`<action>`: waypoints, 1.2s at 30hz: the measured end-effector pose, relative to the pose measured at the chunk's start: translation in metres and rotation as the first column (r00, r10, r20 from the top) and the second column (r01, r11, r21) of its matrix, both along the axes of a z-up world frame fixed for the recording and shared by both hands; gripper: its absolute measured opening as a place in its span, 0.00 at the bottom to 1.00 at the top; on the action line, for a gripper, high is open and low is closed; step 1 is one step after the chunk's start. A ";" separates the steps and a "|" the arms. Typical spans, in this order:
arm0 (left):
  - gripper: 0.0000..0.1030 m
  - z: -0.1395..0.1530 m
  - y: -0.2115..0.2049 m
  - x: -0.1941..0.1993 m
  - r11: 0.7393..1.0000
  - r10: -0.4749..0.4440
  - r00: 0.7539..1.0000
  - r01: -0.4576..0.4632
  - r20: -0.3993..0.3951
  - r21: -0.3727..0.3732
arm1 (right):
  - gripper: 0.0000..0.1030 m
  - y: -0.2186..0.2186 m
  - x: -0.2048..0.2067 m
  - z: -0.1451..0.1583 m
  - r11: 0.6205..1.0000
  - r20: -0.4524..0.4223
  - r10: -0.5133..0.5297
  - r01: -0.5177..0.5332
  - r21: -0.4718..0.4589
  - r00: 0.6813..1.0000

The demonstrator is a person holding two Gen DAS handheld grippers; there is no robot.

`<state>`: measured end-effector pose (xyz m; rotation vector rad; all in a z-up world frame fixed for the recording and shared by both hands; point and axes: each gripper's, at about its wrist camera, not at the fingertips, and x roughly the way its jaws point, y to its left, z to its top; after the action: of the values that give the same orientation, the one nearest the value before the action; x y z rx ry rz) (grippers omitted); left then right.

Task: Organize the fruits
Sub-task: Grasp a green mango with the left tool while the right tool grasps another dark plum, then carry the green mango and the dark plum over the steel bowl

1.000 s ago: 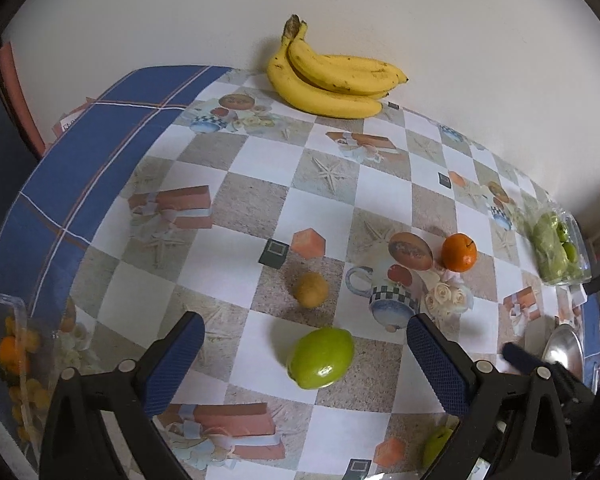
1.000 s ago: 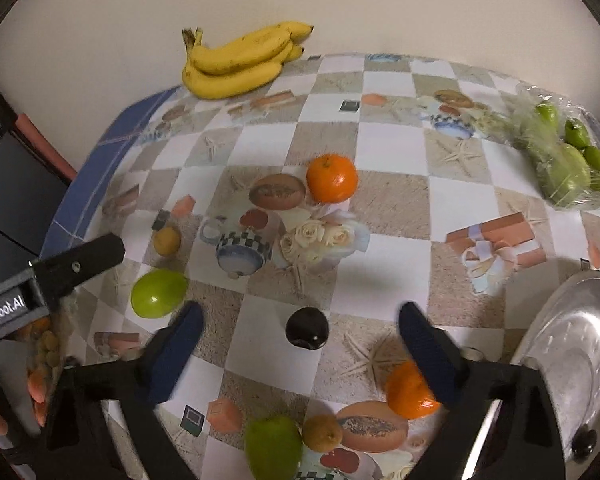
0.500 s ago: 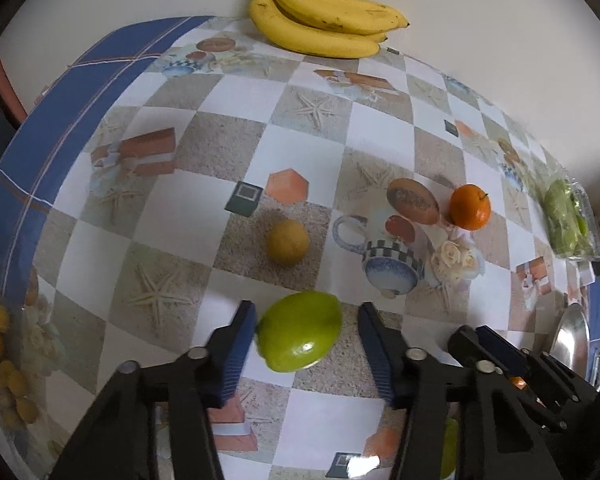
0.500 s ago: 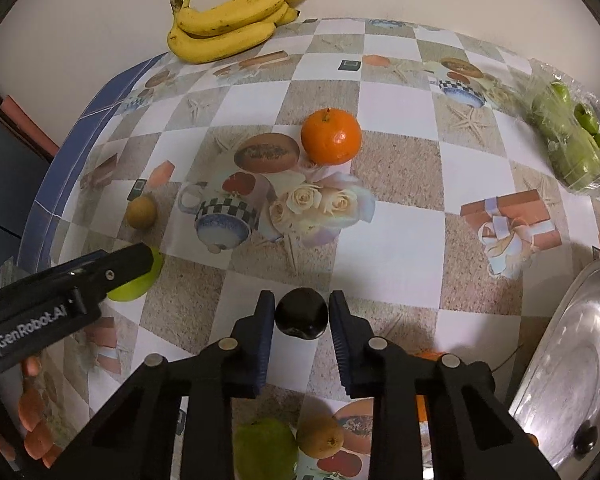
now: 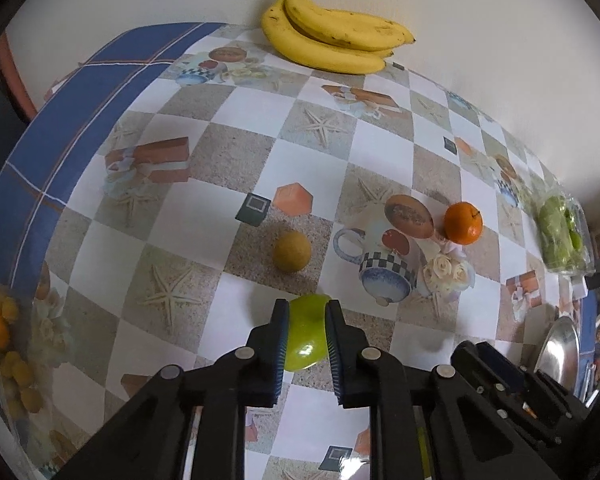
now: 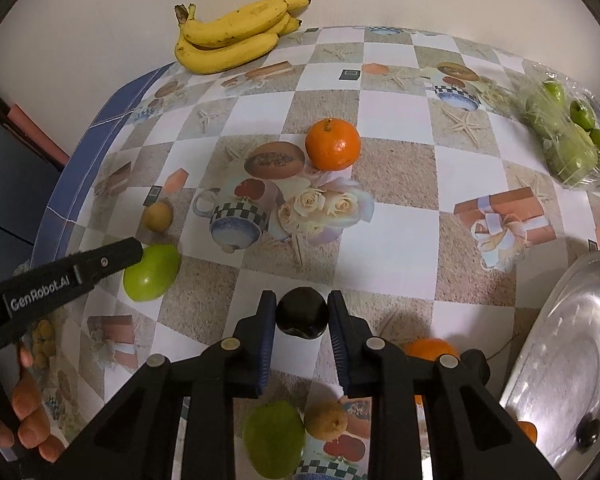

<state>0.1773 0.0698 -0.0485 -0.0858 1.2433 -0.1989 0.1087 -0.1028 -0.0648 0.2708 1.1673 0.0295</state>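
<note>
You have a tablecloth [image 5: 380, 144] checked in white and sandy beige, printed with starfish, orange gift boxes, checkered cups and cream roses, with a blue plaid border at the frame's left. At the top lie yellow bananas [image 5: 332, 40] flecked brown. Mid-frame sits a dull yellow-brown fruit [image 5: 291, 255]; to its right, a bright orange [image 5: 463, 222]. Your black gripper fingers carry blue pads [image 5: 281, 344] against a glossy lime-green fruit [image 5: 306, 332]. In the right wrist view, lower centre, you see a shiny black fruit [image 6: 302, 312] and, lower right, a silver plate [image 6: 572, 360].

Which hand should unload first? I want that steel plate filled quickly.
Probably right: its tool grips the dark fruit next to the steel plate. The left tool grips the green fruit farther away.
</note>
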 end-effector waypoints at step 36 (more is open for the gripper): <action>0.42 -0.005 -0.017 -0.040 0.995 0.093 0.995 -0.091 -0.038 0.051 | 0.26 -0.016 -0.031 0.019 0.999 0.020 -0.046 0.046 0.030 0.999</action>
<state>0.1370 0.0526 -0.0533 -0.1050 1.2804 -0.0867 0.0778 -0.1188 -0.0453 0.3224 1.1405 0.0090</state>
